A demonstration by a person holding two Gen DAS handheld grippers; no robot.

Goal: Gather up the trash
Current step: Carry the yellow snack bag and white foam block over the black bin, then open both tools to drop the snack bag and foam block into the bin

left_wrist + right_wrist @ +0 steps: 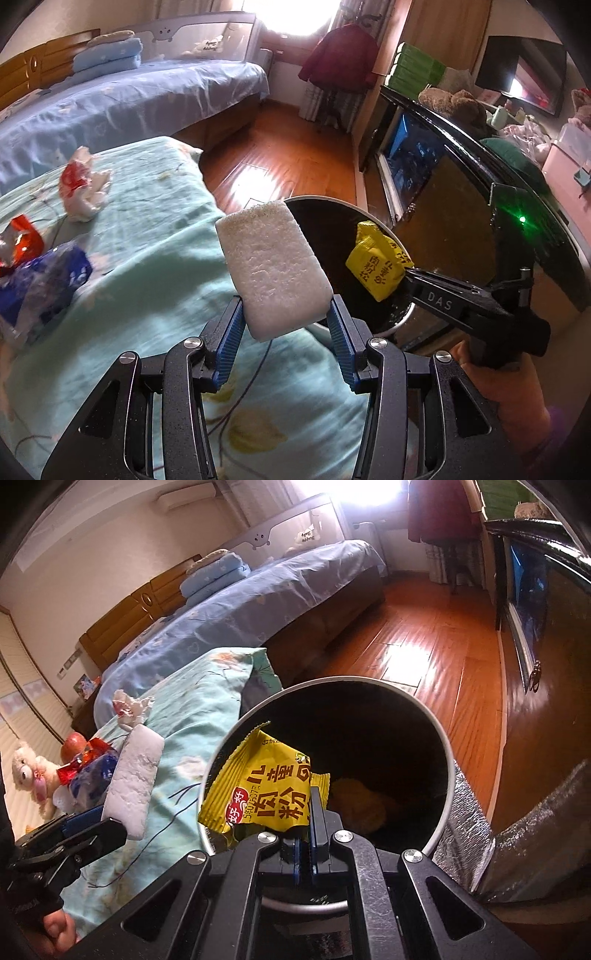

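Left tool (286, 314) pinches white foam block (271, 273) above the bed (147, 236), left of bin (441, 738). Right tool (309, 814), pressed together, grips yellow wrapper (258, 790) over bin's mouth.

The left gripper (286, 314) is matte black with ribbed blue pads (229, 343) and silver screws; the right gripper (410, 275), at three o'clock, reads "DAS".

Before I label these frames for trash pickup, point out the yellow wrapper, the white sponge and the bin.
yellow wrapper (264, 794): right wrist view, printed front.
white sponge (271, 269): left wrist view, broad top face.
bin (441, 738): right wrist view, right side of rim.
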